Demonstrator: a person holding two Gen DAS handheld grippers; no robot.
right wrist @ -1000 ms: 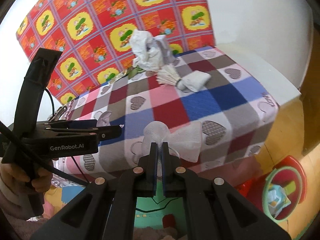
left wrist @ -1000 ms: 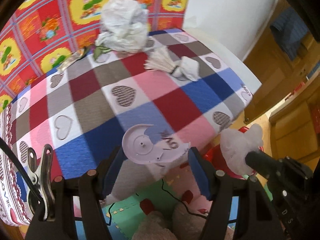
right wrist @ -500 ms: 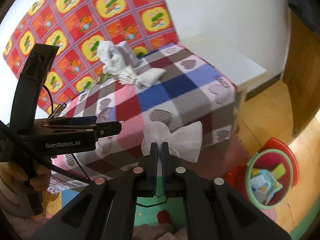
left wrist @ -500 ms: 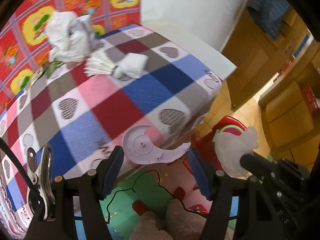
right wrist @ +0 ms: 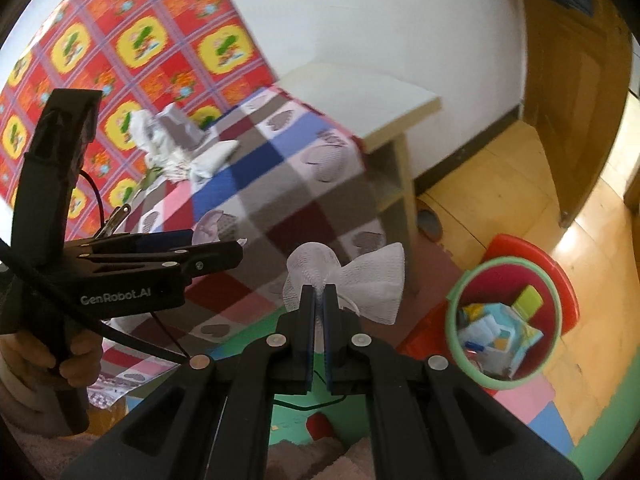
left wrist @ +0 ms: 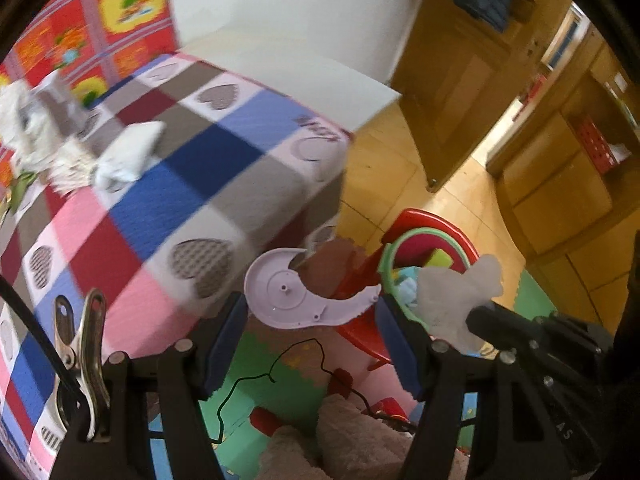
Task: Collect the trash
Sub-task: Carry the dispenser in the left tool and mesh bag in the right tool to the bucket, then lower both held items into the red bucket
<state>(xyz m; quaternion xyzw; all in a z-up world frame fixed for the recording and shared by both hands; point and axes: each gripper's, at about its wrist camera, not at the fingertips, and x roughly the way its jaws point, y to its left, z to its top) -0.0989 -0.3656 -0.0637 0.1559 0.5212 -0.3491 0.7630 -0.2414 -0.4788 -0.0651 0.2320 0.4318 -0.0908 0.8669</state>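
- Table cloth (left wrist: 192, 184) — checks of blue, dark red, pink, grey and white, with grey hatched hearts.
- Wall hanging (right wrist: 132, 40) — red squares, yellow medallions.
- Plastic disc (left wrist: 296, 296) — pale lilac.
- Mesh wad (right wrist: 360, 276) — white.
- Bin (right wrist: 516, 276) — red, green rim.
- Floor mat (left wrist: 256, 364) — green, pink and blue tiles.

Motion blur smears the checked tablecloth (left wrist: 208, 184) and crumpled white trash (left wrist: 24, 128).
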